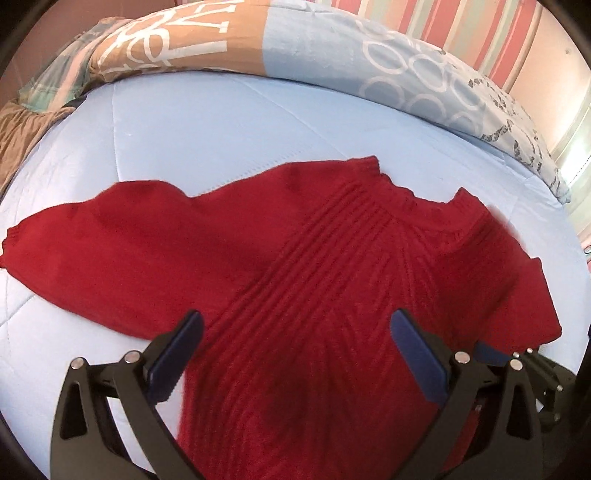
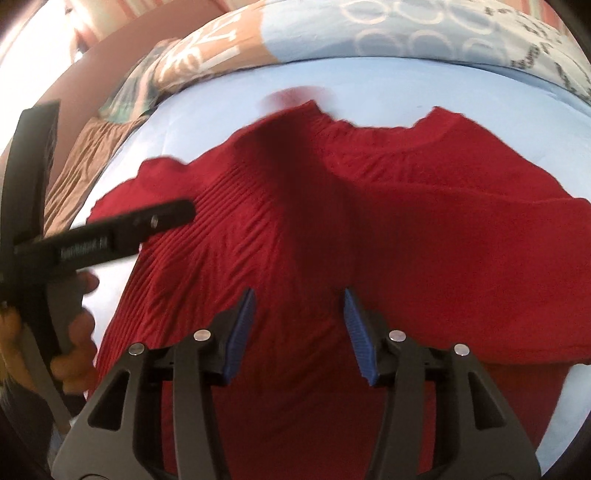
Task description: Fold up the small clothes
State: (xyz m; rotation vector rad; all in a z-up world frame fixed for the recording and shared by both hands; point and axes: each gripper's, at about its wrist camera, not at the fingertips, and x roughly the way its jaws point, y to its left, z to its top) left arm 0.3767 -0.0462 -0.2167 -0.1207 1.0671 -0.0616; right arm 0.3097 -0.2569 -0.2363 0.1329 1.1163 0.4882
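A small red knitted sweater (image 1: 280, 266) lies spread on a light blue bed sheet (image 1: 207, 125), collar at the far side, one sleeve stretched out to the left. My left gripper (image 1: 295, 317) is open, hovering over the sweater's body with nothing between its blue pads. In the right wrist view the same sweater (image 2: 369, 229) fills the middle. My right gripper (image 2: 299, 295) is open above the sweater's lower body, holding nothing. The left gripper's body and the hand holding it (image 2: 74, 288) show at the left edge of that view.
A rolled patterned blanket (image 1: 332, 48), blue and tan, lies along the far edge of the bed. Brown fabric (image 1: 18, 136) hangs at the far left. A striped wall (image 1: 461, 26) stands behind the bed.
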